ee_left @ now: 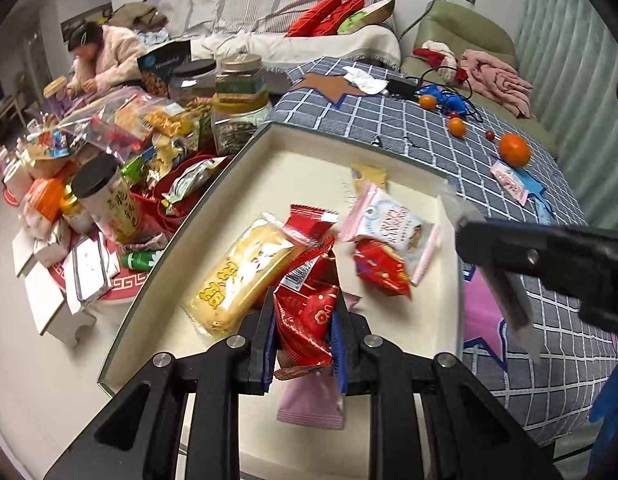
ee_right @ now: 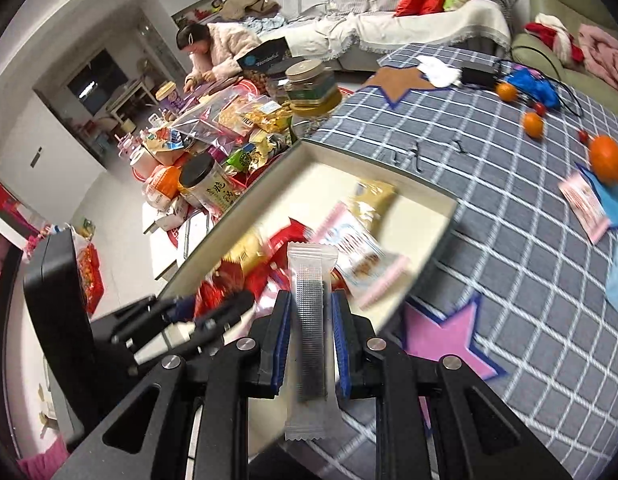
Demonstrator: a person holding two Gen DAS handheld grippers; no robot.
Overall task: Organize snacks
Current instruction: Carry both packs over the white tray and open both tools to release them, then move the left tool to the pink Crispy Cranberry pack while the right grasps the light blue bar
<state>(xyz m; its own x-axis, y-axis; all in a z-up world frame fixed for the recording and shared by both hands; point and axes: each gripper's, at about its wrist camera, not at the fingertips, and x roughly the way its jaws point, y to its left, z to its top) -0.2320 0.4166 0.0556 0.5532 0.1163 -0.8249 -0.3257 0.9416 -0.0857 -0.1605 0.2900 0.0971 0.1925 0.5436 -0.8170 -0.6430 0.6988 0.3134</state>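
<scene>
Hovering over the shallow cream box (ee_left: 449,200) on the checked cloth, both grippers carry snacks, likely for dropping among the packets already gathered there. Left gripper (ee_left: 305,340) jaws are nearly closed, pinching red wrappers (ee_left: 305,316); right gripper (ee_right: 309,344) jaws pinch a clear-wrapped dark bar (ee_right: 309,312).

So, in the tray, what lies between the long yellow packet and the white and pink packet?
In the left wrist view, red packets lie between the yellow packet and the white and pink packet.
</scene>
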